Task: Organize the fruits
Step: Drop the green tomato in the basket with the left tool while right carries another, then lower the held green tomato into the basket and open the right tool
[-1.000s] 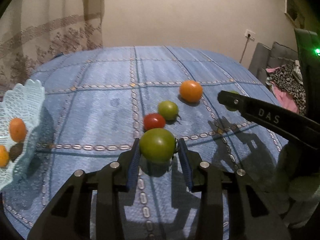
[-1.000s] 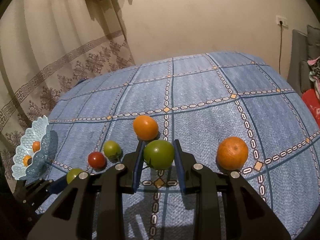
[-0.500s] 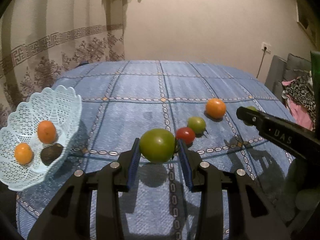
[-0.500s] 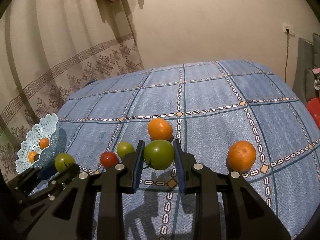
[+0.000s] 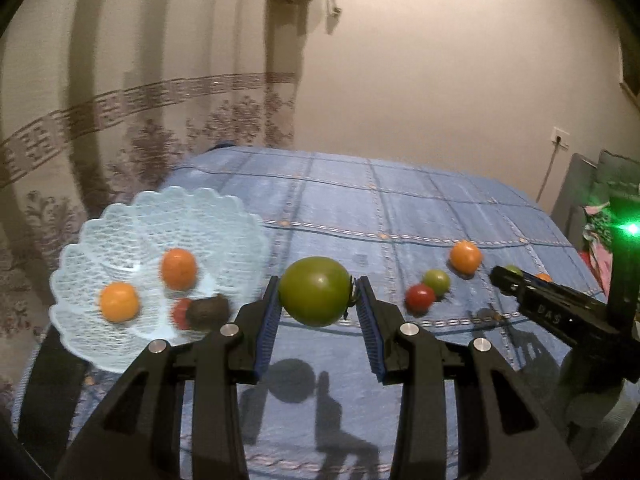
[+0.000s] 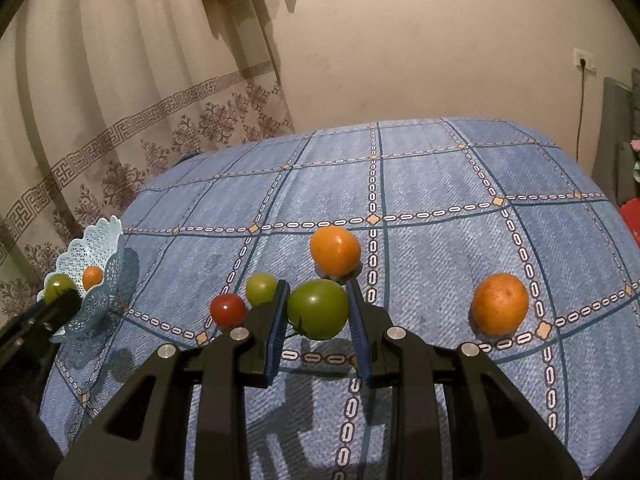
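Left wrist view: your left gripper [image 5: 317, 307] is pinching a big green tomato [image 5: 315, 297] between its blue pads, held up off the blue checked tablecloth [image 5: 400, 216], its shadow lying on the cloth beneath. At nine o'clock from it sits the pale blue lattice basket [image 5: 120, 220], with two orange fruits [image 5: 178, 268] inside, plus a dark one [image 5: 208, 312] and a bit of red just beside it. Out at three o'clock a red tomato [image 5: 419, 297] and a small green tomato [image 5: 436, 281] lie touching, an orange fruit [image 5: 465, 256] beyond them at one o'clock.

Over on the right wrist view, your right gripper [image 6: 318, 316] is clamped on a second green tomato [image 6: 318, 309], low over the cloth; I cannot tell whether it is clear of the fabric. An orange fruit [image 6: 335, 249] sits just behind it at twelve o'clock. At nine o'clock, the red tomato [image 6: 227, 309] and small green tomato [image 6: 261, 288]. At three o'clock, well apart, a larger orange [image 6: 499, 304]. Far out at nine o'clock the left gripper [image 6: 60, 302] holds its green tomato beside the basket [image 6: 102, 240].
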Tool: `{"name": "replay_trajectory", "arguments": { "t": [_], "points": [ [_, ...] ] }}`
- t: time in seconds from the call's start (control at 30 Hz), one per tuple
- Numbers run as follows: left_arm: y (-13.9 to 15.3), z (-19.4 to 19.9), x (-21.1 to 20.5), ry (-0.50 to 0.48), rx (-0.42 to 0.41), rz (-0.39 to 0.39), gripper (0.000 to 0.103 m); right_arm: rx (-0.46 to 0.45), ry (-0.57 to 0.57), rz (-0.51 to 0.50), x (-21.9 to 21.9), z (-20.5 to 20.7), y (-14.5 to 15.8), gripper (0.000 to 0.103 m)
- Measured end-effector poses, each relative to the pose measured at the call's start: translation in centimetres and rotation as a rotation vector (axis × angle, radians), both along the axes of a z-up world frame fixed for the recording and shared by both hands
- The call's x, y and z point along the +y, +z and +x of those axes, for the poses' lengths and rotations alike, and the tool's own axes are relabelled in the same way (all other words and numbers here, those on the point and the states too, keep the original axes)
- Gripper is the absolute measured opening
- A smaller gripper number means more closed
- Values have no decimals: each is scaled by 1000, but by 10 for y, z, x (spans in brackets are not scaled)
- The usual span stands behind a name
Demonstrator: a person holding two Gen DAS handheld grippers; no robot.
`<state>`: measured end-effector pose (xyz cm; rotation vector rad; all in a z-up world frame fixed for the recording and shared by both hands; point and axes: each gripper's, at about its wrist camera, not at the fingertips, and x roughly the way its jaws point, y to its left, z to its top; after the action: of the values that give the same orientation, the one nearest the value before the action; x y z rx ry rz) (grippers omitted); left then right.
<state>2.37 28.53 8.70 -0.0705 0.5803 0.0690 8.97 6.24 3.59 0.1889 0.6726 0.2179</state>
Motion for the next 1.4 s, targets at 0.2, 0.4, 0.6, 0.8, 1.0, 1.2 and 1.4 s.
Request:
{"name": "replay_trajectory", "arguments": {
  "t": [0.2,0.4,0.6,0.8,1.0,1.2,1.4],
  "points": [
    [8,-8,42,104,-7,-3,39,-7,6,-5,4,-3,0,29],
    [8,-12,80,174,8,-12,39,-7,10,-9,7,-3,0,29],
    [-2,-11,103,207,46,-37,41,-5,14,1,6,-4,1,29],
    [4,-19,115,223,14,-30,61,-18,29,-7,12,-6,8,29],
    [25,-33,142,272,-43,-23,67,-54,67,10,29,-12,31,29],
    [36,-43,168,331,-75,-35,69,-61,169,38,76,-15,47,29],
    [44,-50,171,337,-94,-1,70,-51,273,70,128,-13,57,29]
  ]
}}
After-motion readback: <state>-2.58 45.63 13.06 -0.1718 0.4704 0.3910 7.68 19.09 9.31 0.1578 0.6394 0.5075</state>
